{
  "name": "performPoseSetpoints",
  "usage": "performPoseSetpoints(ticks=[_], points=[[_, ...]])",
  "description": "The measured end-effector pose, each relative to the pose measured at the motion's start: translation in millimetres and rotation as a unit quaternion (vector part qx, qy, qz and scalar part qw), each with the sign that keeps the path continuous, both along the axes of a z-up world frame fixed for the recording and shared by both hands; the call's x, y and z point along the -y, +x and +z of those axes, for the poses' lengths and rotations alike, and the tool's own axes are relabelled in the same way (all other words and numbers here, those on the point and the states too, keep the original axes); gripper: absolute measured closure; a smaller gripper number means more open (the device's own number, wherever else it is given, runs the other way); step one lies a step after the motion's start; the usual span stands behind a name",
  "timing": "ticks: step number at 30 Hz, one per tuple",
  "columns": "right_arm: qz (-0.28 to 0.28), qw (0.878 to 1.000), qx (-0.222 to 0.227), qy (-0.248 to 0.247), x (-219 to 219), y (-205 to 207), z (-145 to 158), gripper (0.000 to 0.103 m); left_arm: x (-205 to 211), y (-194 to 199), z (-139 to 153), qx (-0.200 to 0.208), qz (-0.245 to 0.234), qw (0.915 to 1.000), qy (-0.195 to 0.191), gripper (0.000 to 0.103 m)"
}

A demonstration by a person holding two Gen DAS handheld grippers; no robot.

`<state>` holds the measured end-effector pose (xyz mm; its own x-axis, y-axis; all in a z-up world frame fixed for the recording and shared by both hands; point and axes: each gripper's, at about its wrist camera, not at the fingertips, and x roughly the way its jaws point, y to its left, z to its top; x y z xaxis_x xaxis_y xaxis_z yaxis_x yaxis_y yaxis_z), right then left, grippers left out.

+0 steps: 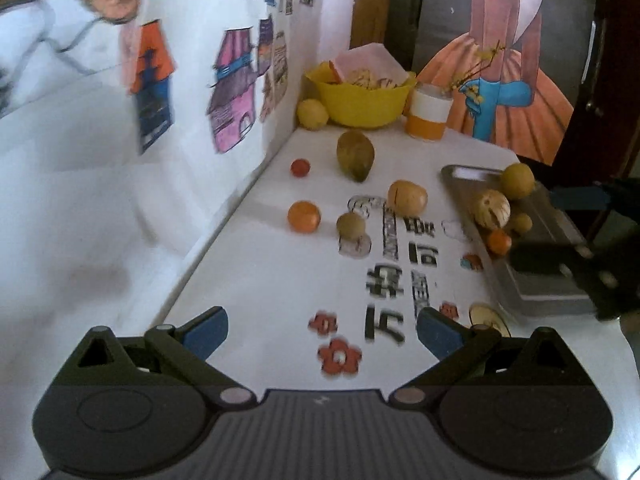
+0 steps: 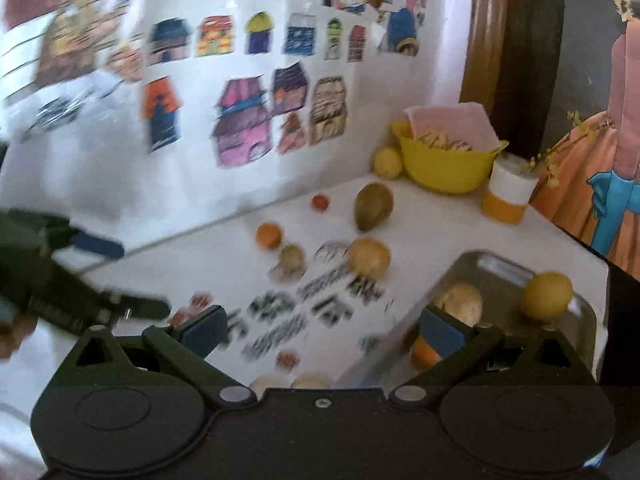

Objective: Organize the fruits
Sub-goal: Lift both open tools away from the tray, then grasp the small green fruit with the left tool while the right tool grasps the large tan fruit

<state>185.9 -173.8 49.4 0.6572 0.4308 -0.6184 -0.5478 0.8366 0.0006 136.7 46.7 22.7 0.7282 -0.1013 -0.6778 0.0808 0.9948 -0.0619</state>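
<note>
My left gripper [image 1: 322, 336] is open and holds nothing, low over the white printed table. Ahead of it lie an orange [image 1: 304, 216], a small brown-green fruit [image 1: 351, 225], a tan fruit [image 1: 407, 197], a large green fruit [image 1: 355, 155] and a small red one [image 1: 300, 167]. The metal tray [image 1: 536, 280] on the right holds a yellow-green fruit [image 1: 518, 181], a striped pale fruit [image 1: 490, 210] and a small orange [image 1: 499, 241]. My right gripper [image 2: 322, 332] is open and empty at the tray's [image 2: 492, 276] left edge, and one finger partly hides the small orange [image 2: 424, 354].
At the back corner a yellow bowl [image 1: 360, 100] holds pink paper and striped pieces, with a lemon [image 1: 312, 114] to its left and an orange-and-white cup [image 1: 426, 114] to its right. A wall with house drawings [image 1: 232, 92] borders the table's left side. A poster stands behind.
</note>
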Motion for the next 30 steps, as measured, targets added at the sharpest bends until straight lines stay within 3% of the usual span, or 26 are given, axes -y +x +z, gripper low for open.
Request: performPoseSetpoints(ticks=[7,12,21,30], points=[[-0.005,1.0,-0.025,0.014,-15,71,-12,0.001,22,50,-10,0.024,-0.034,0.9991,0.006,0.001],[0.007,0.999,-0.043,0.026,-15,100,-29,0.001,38,73,-20,0.052,-0.066,0.9961,0.028,0.001],[0.014,0.997,-0.063,0.033,-12,131,-57,0.007,54,95,-38,0.055,-0.111,0.991,0.051,0.001],[0.024,0.997,-0.073,0.02,-21,145,-72,0.021,51,115,-47,0.033,-0.101,0.9937,0.036,0.02]])
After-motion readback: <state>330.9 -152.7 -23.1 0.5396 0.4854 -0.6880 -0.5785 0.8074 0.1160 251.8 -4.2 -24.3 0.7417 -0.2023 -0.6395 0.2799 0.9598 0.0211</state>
